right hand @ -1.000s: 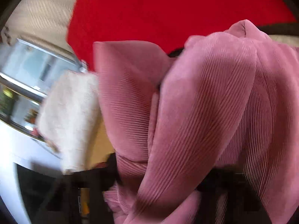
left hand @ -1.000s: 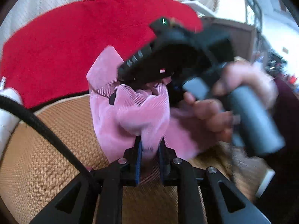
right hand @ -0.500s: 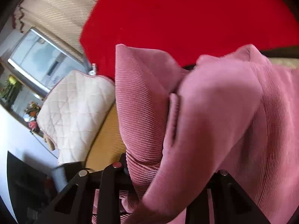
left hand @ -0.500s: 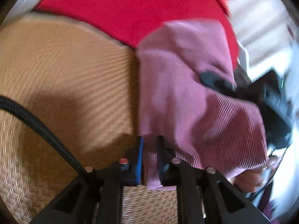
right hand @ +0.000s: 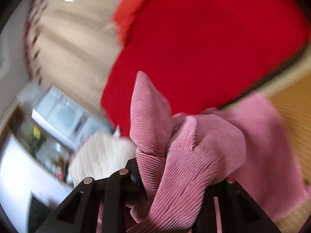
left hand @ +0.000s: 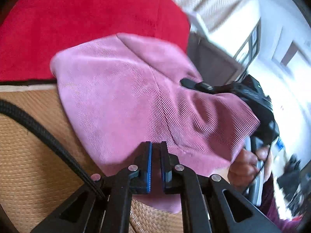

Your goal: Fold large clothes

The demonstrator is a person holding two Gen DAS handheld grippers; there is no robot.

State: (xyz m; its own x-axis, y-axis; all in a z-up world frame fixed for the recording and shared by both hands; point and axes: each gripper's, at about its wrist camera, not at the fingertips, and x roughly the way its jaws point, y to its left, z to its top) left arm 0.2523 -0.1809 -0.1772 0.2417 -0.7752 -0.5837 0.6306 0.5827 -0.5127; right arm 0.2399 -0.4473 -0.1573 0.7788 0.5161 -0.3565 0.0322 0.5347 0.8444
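The left gripper [left hand: 155, 167] is clamped on the near edge of the pink corduroy garment [left hand: 124, 101], which stretches rightward to the right gripper [left hand: 196, 85]. Only the right wrist view shows bunched folds [right hand: 186, 167] filling that gripper's narrow jaws. A woven mat [left hand: 29, 155] lies below, its far edge meeting a red cushion [left hand: 77, 29].
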